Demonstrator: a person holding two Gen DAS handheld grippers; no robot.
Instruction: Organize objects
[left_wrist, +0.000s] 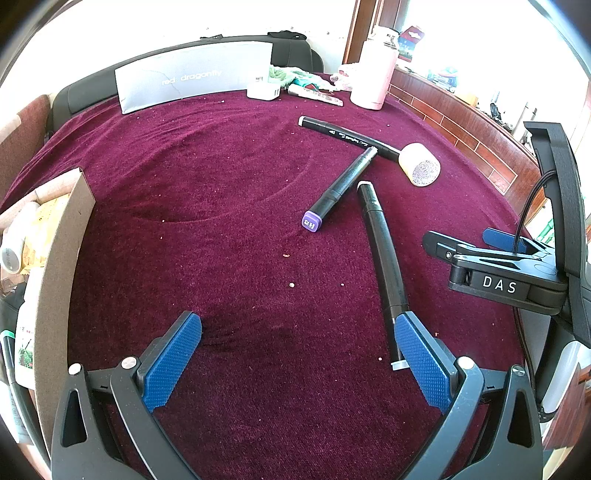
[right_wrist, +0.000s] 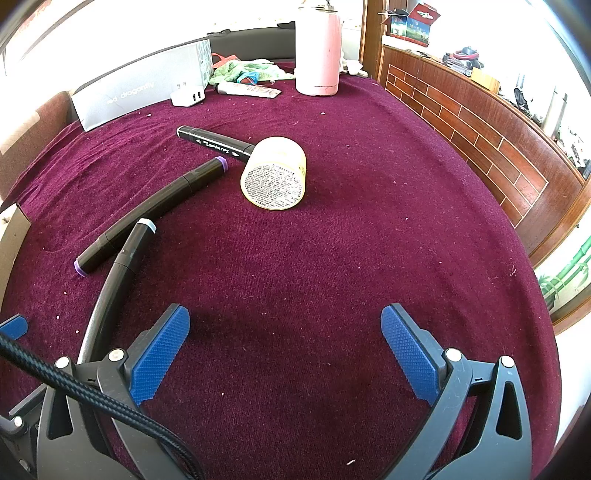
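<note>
We see the left gripper (left_wrist: 297, 350) and right gripper (right_wrist: 284, 350) both spread wide, holding nothing; the nearest marker's (left_wrist: 380, 243) end hides behind a left finger (left_wrist: 424, 362).

Each view looks forward and down along its own tool, held low and close above the maroon velvet-covered surface (left_wrist: 229, 177). The left wrist view sees the right tool (left_wrist: 491, 254) at its right edge. Both views share the ground ahead: three black markers, with the purple-capped black marker (left_wrist: 340, 188) (right_wrist: 147, 214) in the middle, the pale yellow round jar (left_wrist: 419, 164) (right_wrist: 275, 173), and the tall pink bottle (left_wrist: 375, 70) (right_wrist: 319, 51) far ahead.
</note>
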